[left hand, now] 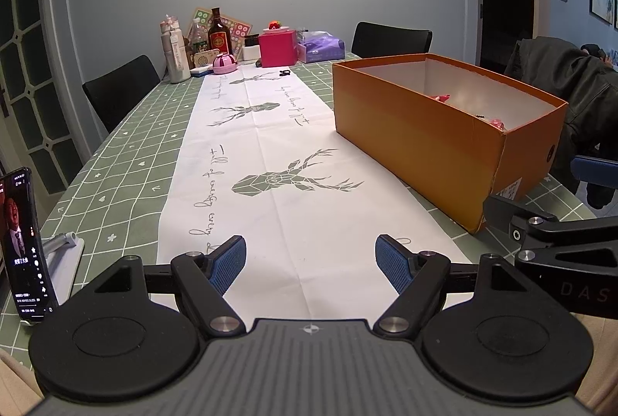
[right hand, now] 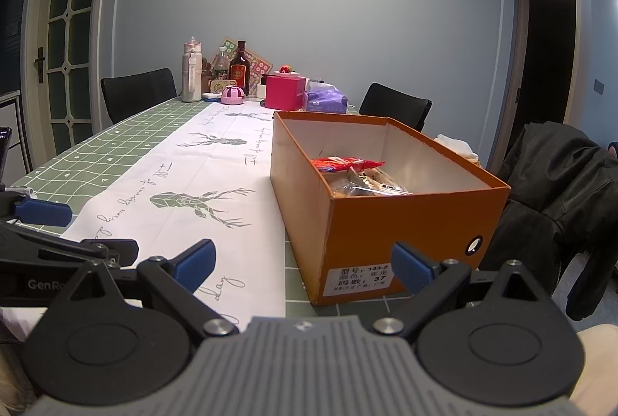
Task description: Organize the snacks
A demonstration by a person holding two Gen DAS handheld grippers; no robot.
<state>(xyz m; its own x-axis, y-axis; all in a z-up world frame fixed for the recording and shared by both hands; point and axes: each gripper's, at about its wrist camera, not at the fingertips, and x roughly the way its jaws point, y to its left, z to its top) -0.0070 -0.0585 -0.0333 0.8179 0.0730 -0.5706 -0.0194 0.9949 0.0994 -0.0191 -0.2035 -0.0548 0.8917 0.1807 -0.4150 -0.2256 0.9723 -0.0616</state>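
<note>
Landmark for all placements: the orange box (right hand: 386, 219).

The orange box stands open-topped on the bench (left hand: 127, 153), straddling the right edge of the white deer-print runner (left hand: 278, 165). Judged purpose: it serves as the collecting bin, lid off so packets can be dropped in from above. One box counted.

The snack packets (right hand: 357, 174) lie inside the orange box, piled against its near-left wall. A red-topped packet sits uppermost, with clear-wrapped ones beneath; at least three are visible, and an exact count is not possible from the overlap. No loose snack shows on the runner beside the box, so the sorting appears largely done, as a judgement only.

The left tongs (left hand: 311, 263) hover low over the runner, left of the orange box, blades spread wide apart and holding nothing. The right tongs (right hand: 303, 267) sit just in front of the box's labelled near end, likewise spread wide and empty. Both appear parked at rest, not approaching a pick.

Beyond the orange box, at the far end of the bench, stands a cluster of clutter: one pink box (right hand: 285, 92), one dark bottle (right hand: 239, 70), one purple tissue pack (right hand: 327, 100), among smaller items not individually resolved. Two black chairs (right hand: 139, 91) are counted, one on each side. One phone (left hand: 21, 246) stands propped well left of the box.
</note>
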